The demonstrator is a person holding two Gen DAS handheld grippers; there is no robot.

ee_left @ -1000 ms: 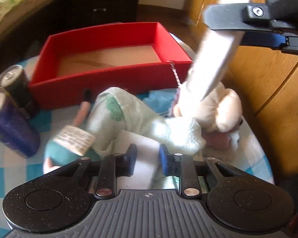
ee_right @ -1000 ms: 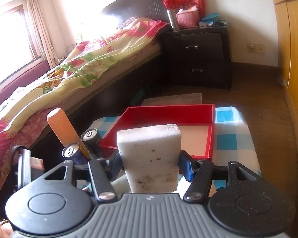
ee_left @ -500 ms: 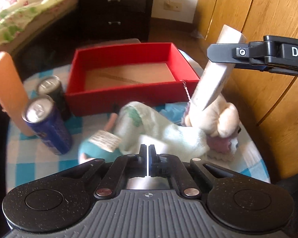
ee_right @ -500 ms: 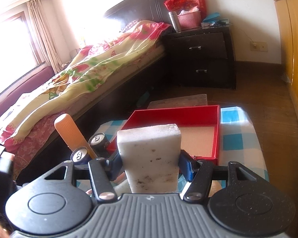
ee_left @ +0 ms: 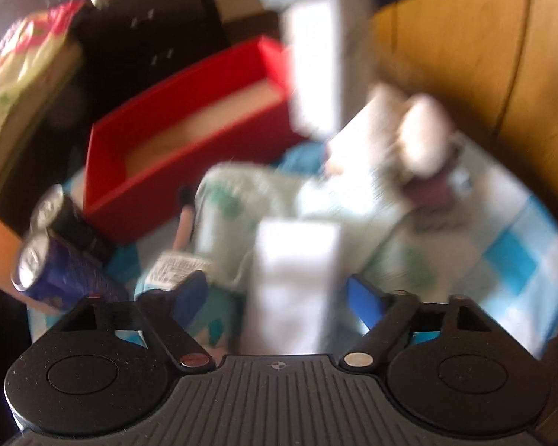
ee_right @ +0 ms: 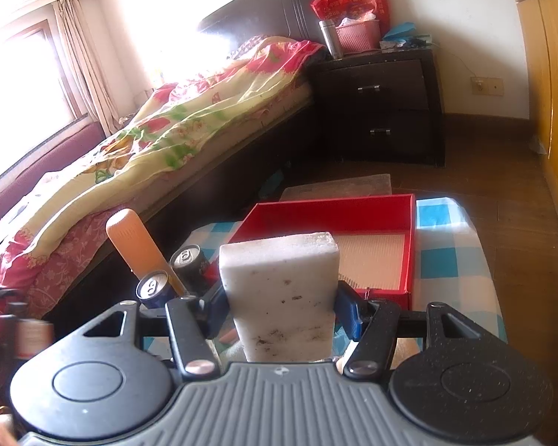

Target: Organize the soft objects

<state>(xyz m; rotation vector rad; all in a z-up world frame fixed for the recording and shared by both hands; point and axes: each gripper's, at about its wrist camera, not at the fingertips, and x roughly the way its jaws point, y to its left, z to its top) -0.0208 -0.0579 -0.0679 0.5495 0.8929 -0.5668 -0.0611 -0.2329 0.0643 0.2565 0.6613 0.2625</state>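
Observation:
The left wrist view is blurred by motion. My left gripper (ee_left: 279,297) is open, its blue pads wide apart either side of a white sponge block (ee_left: 292,278) lying on a pale green towel (ee_left: 241,208). A cream plush toy (ee_left: 416,141) lies beyond the towel. My right gripper (ee_right: 279,308) is shut on a second white sponge (ee_right: 279,290), held above the table in front of the red box (ee_right: 375,219). That held sponge also shows in the left wrist view (ee_left: 312,70), over the red box's (ee_left: 175,111) right corner.
Two drink cans (ee_left: 59,264) and an orange stick (ee_right: 137,249) stand left of the box. A teal-and-white bottle (ee_left: 171,271) lies by the towel. The table has a blue checked cloth (ee_right: 446,256). A bed (ee_right: 167,130), a dark nightstand (ee_right: 379,107) and a wooden wardrobe (ee_left: 483,55) surround it.
My left gripper has opened wide from shut and swung quickly, tilting the view. The right gripper has kept its hold on the sponge and drifted slightly.

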